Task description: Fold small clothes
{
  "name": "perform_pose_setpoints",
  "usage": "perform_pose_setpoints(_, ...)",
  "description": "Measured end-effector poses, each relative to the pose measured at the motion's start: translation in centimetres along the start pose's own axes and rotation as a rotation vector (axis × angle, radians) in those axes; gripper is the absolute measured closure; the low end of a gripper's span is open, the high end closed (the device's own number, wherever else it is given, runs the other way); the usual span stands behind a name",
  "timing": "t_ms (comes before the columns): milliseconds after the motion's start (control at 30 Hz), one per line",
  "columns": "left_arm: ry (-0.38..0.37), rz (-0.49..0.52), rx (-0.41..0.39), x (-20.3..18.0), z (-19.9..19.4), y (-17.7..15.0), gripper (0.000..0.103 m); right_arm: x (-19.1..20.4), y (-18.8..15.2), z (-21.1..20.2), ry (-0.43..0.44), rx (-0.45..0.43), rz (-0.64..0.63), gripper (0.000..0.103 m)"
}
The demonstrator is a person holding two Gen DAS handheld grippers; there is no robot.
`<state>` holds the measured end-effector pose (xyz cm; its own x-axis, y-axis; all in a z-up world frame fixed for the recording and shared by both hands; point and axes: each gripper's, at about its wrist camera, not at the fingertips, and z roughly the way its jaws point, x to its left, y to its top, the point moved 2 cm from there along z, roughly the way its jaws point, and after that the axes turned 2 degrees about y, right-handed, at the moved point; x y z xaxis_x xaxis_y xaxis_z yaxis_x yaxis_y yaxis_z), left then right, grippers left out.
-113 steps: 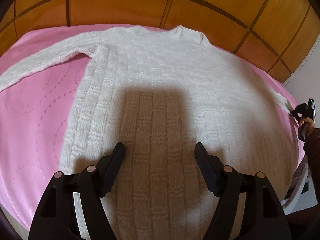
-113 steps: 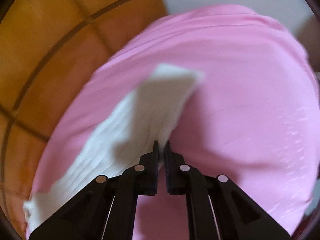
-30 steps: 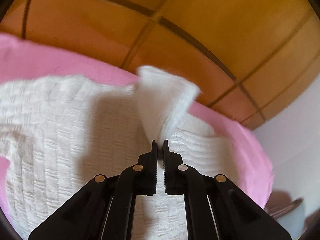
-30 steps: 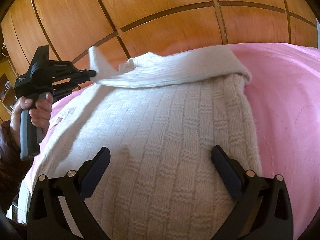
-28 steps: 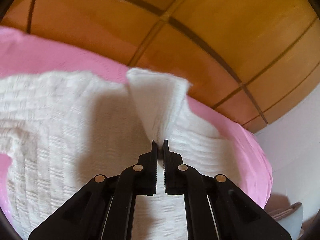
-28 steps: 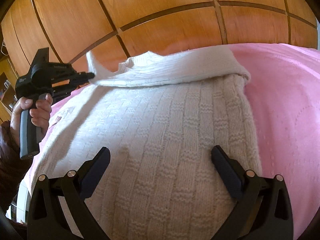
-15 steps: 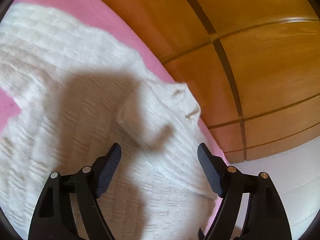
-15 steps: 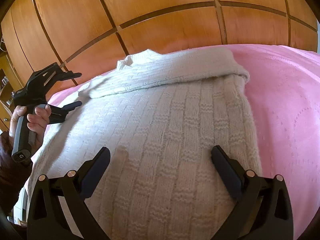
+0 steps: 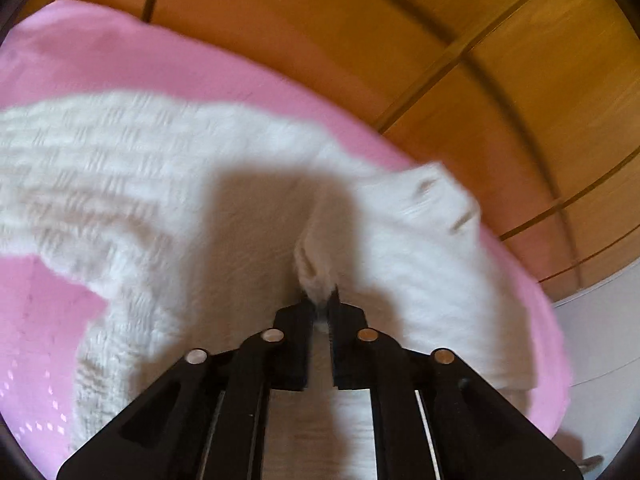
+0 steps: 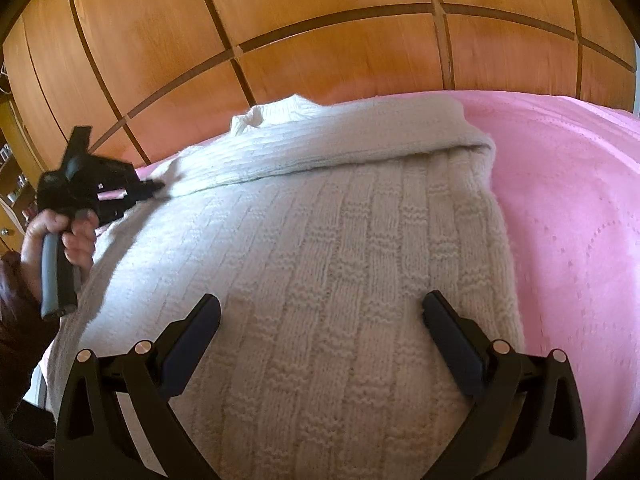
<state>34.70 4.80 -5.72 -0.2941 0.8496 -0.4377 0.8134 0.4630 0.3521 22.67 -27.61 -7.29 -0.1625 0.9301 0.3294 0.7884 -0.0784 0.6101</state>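
A cream knitted sweater (image 10: 340, 272) lay spread flat on a bed covered with a pink bedspread (image 10: 568, 216). Behind the bed stood a wall of orange-brown wood panels (image 10: 320, 20) divided by dark grooves.

In the right wrist view, the sweater filled the middle of the scene, its basket-weave ribs running from near to far. 1 sleeve (image 10: 328, 140) was folded across the far part of the body, lying from the right edge toward the left. The collar (image 10: 276, 114) stood at the far edge, next to the panels. The right hand-held gripper (image 10: 320, 320) hovered over the near part of the sweater with its 2 fingers spread wide apart and nothing between them.

At the left of that view, the person's left hand (image 10: 60, 236) gripped the handle of the left hand-held gripper (image 10: 154, 189), whose tip met the left end of the folded sleeve.

In the left wrist view, which was blurred, the left hand-held gripper (image 9: 320, 304) had its fingers drawn close together, pinching a small ridge of the cream knit at their tips. The sweater (image 9: 140, 200) spread away to the left and right of the pinch, with the pink bedspread (image 9: 120, 64) showing beyond it and at the near left.
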Motion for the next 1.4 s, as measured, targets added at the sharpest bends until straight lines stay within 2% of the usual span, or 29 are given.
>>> perform_pose_setpoints(33, -0.005, 0.008, -0.008, 0.3, -0.4, -0.1, 0.083, 0.0, 0.0, 0.0, -0.002, 0.000, 0.000, 0.002)
perform_pose_setpoints(67, -0.013, 0.019, -0.016, 0.3, -0.8, -0.3, 0.060, 0.1, 0.0, 0.0, -0.006, 0.002, -0.003, 0.002)
perform_pose_setpoints(133, -0.046, 0.025, -0.031, 0.4, -2.1, -0.7, 0.036, 0.3, 0.0, 0.1, -0.014, 0.004, -0.009, 0.002)
perform_pose_setpoints(267, -0.015, 0.008, -0.068, 2.3, -4.7, -1.3, 0.036, 0.5, -0.2, 0.3, -0.030, 0.008, -0.018, 0.002)
perform_pose_setpoints(400, -0.020, -0.123, -0.119, 7.6, -8.3, -1.6, 0.036, 0.7, -0.4, 0.5, -0.053, 0.013, -0.033, 0.002)
perform_pose_setpoints(567, 0.049, -0.295, -0.195, 15.5, -12.8, -2.1, 0.036, 1.1, -0.5, 0.7, -0.088, 0.023, -0.056, 0.002)
perform_pose_setpoints(667, 0.075, -0.448, -0.243, 21.7, -15.5, -2.3, 0.036, 1.3, -0.4, 0.8, -0.107, 0.030, -0.068, 0.002)
perform_pose_setpoints(700, 0.072, -0.489, -0.249, 23.2, -16.0, -2.4, 0.036, 1.4, -0.4, 0.9, -0.112, 0.031, -0.071, 0.002)
perform_pose_setpoints(867, 0.073, -0.636, -0.314, 29.2, -18.3, -1.6, 0.052, 1.6, -0.2, 1.2, -0.136, 0.041, -0.085, 0.002)
perform_pose_setpoints(1000, 0.062, -0.755, -0.368, 33.1, -19.3, -0.3, 0.052, 1.7, -0.1, 1.4, -0.149, 0.046, -0.092, 0.002)
perform_pose_setpoints(1033, 0.064, -0.770, -0.375, 34.1, -19.6, 0.1, 0.055, 1.8, -0.1, 1.4, -0.152, 0.047, -0.093, 0.002)
perform_pose_setpoints(1067, 0.082, -0.784, -0.383, 34.8, -19.8, 0.5, 0.063, 1.8, -0.1, 1.5, -0.155, 0.048, -0.095, 0.002)
perform_pose_setpoints(1100, 0.095, -0.789, -0.385, 35.1, -19.7, 1.0, 0.065, 1.8, -0.1, 1.5, -0.157, 0.048, -0.097, 0.002)
perform_pose_setpoints(1133, 0.111, -0.789, -0.390, 35.6, -19.8, 1.3, 0.073, 1.8, -0.1, 1.5, -0.159, 0.049, -0.097, 0.002)
perform_pose_setpoints(1167, 0.126, -0.785, -0.392, 35.9, -19.9, 1.6, 0.086, 1.8, -0.1, 1.5, -0.160, 0.050, -0.097, 0.002)
perform_pose_setpoints(1200, 0.147, -0.776, -0.387, 36.1, -19.9, 1.9, 0.093, 1.8, -0.1, 1.5, -0.161, 0.050, -0.098, 0.002)
perform_pose_setpoints(1267, 0.137, -0.758, -0.386, 35.8, -20.1, 2.3, 0.097, 1.8, -0.1, 1.6, -0.162, 0.050, -0.098, 0.002)
perform_pose_setpoints(1367, 0.130, -0.630, -0.416, 32.2, -20.6, 3.3, 0.098, 1.8, -0.1, 1.5, -0.161, 0.050, -0.098, 0.002)
perform_pose_setpoints(1400, 0.107, -0.560, -0.422, 29.9, -20.8, 3.6, 0.098, 1.8, -0.1, 1.5, -0.161, 0.049, -0.098, 0.002)
